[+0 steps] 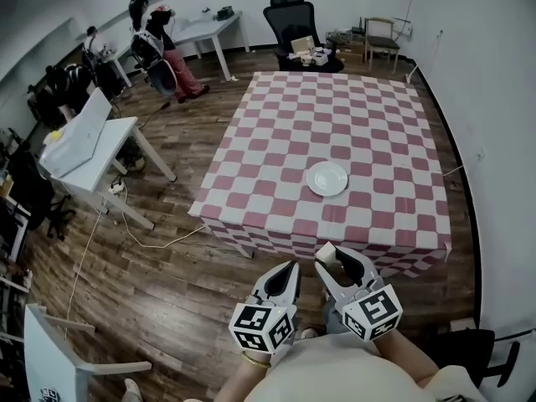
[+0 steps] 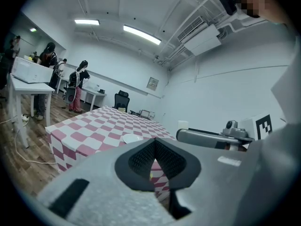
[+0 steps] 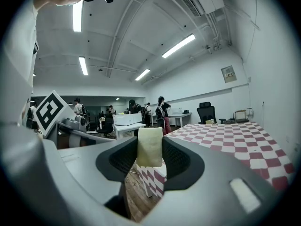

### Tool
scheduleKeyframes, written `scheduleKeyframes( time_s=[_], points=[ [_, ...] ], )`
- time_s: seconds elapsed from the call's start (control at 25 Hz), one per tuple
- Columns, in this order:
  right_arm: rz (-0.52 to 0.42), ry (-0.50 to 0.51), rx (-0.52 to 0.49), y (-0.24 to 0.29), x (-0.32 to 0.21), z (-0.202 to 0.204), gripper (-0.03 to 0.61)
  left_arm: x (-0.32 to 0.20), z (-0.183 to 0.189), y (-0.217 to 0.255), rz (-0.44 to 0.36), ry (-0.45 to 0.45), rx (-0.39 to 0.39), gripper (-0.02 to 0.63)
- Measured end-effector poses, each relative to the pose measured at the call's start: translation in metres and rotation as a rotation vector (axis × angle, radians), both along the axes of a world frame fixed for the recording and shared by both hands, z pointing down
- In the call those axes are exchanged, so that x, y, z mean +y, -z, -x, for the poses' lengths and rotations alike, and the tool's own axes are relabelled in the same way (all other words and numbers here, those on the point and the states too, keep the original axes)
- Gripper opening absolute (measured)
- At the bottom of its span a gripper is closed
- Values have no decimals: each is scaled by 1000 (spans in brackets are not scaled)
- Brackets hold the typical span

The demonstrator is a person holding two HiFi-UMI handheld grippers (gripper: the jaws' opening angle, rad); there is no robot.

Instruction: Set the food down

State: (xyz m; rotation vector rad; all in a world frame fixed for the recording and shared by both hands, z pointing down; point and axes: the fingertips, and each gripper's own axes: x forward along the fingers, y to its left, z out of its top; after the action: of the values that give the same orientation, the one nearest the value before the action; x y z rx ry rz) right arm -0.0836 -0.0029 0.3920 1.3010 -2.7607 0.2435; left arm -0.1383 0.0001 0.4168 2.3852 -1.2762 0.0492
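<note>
Right gripper [image 3: 149, 158] clamping on a pale yellow food block [image 3: 149, 145], block standing upright between its jaws, left gripper [image 2: 154, 142] jaw tips pressing together on nothing, white plate [image 1: 327, 178] and checkered table [image 1: 276, 141] lying well ahead of both.

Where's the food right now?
The food is clamped in the right gripper, low in the head view, in the air by the checkered table's near edge, short of the white plate.
</note>
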Motion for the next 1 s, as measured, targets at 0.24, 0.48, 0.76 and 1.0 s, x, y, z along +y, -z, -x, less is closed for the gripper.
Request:
scheduleKeyframes(
  time_s=[0.24, 0.48, 0.76, 1.0],
  points=[
    [-23, 35, 19, 4, -42, -9, 166, -39, -6, 2, -9, 43, 1, 6],
    [-39, 70, 18, 8, -93, -21, 166, -85, -19, 6, -22, 76, 0, 6],
    [-40, 109, 15, 8, -133, -33, 166, -122, -35, 5, -15, 104, -7, 6],
    [-42, 125, 27, 5, -170, -53, 166, -154, -52, 3, -13, 123, -13, 6]
  ],
)
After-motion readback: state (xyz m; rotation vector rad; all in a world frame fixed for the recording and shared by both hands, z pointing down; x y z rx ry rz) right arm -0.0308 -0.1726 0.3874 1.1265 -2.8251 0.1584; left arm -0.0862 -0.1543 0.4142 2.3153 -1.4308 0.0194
